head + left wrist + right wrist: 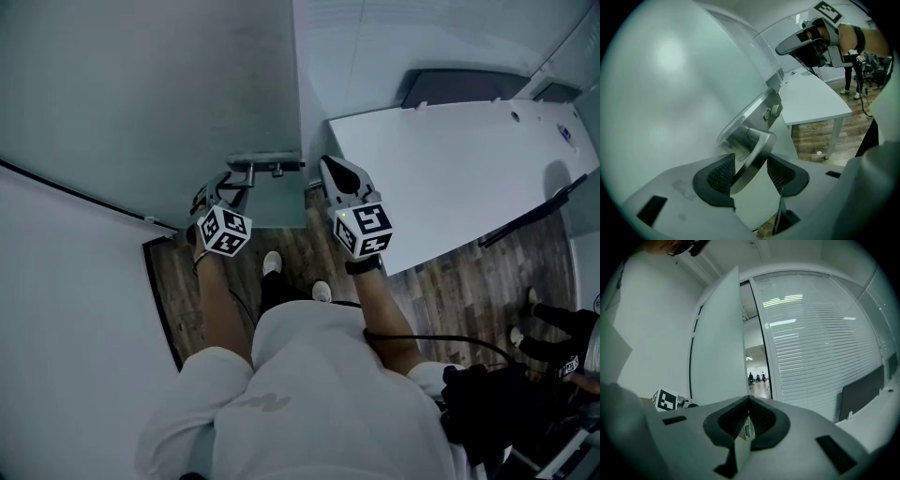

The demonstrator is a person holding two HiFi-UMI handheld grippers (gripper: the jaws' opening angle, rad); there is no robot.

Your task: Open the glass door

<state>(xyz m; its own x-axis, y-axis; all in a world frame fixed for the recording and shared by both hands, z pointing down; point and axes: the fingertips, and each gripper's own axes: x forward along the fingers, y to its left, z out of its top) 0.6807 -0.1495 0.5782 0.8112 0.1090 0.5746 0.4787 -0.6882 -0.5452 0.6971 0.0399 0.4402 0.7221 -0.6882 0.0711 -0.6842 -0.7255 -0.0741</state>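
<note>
The frosted glass door (169, 94) stands ajar, and its free edge (738, 333) shows in the right gripper view. A metal lever handle (251, 172) sits on a steel lock plate at that edge. My left gripper (751, 173) is at the handle (754, 157), which runs between its open jaws with a gap on the right pad's side. In the head view, the left gripper (223, 192) is just left of the door edge. My right gripper (330, 178) is beside the door edge, shut and empty; its closed tips (749, 418) point level toward the doorway.
A white desk (469, 169) stands close on the right, with a dark chair back (459, 86) behind it. A glass wall with blinds (820, 333) flanks the doorway (757, 362). Another person's legs (558, 323) stand at the far right on the wood floor.
</note>
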